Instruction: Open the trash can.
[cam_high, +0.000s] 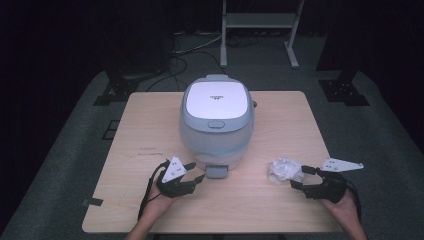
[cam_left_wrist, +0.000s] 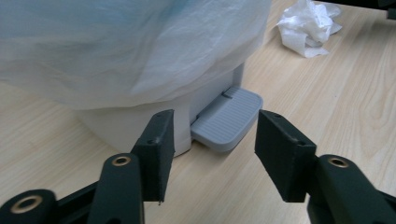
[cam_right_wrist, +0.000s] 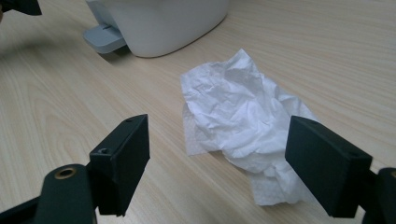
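A small white pedal bin (cam_high: 216, 120) with a grey-rimmed lid and a plastic liner stands in the middle of the wooden table (cam_high: 150, 115). Its grey foot pedal (cam_high: 216, 172) (cam_left_wrist: 229, 119) sticks out at the front. My left gripper (cam_high: 195, 172) (cam_left_wrist: 212, 151) is open, its jaws just short of the pedal. A crumpled white tissue (cam_high: 284, 169) (cam_right_wrist: 243, 119) lies on the table to the right of the bin. My right gripper (cam_high: 302, 177) (cam_right_wrist: 217, 163) is open close behind the tissue, its jaws on either side of the tissue's near end.
Bare table surface lies to the left of the bin and along the front edge. A metal stand (cam_high: 260, 25) and cables (cam_high: 185, 55) are on the dark floor beyond the table. A small piece of dark tape (cam_high: 92, 202) sits at the table's front left corner.
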